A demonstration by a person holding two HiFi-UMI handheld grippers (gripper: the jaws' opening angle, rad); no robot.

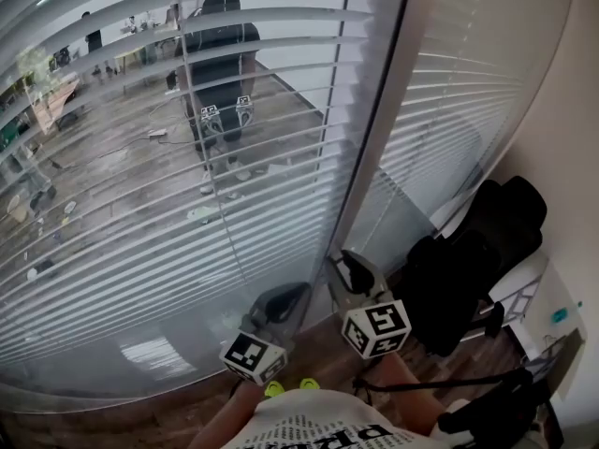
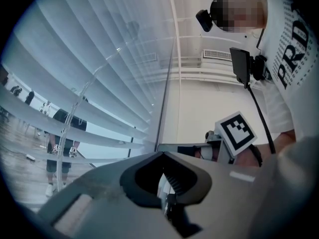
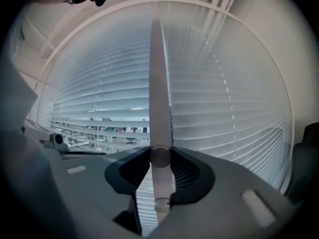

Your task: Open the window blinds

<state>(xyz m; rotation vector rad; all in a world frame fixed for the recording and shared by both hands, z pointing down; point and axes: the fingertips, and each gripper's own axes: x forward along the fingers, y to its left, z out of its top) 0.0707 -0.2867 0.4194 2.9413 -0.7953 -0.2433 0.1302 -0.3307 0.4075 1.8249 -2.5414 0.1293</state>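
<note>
Closest to the body, at waist level: left gripper (image 1: 284,299), fingers together on nothing, idle just beside its partner. Next to it, right gripper (image 1: 348,271) held level, fingers clamped on the tilt wand (image 3: 157,83), pads pressing either side of its lower end. Long axis of the rod vertical, rising straight up from the grip along the seam between two sets of slats; right hand on it, left merely near. Judged next: a twist about that upright axis, no pull. Beyond, window blinds (image 1: 140,213) fully lowered, slats part-tilted, gaps giving a dim view through the glass and a reflection of the person. Off to the right, dark bundle (image 1: 473,279) on a white chair; bag or coat, unclear, contents unseen. No other container noted.
</note>
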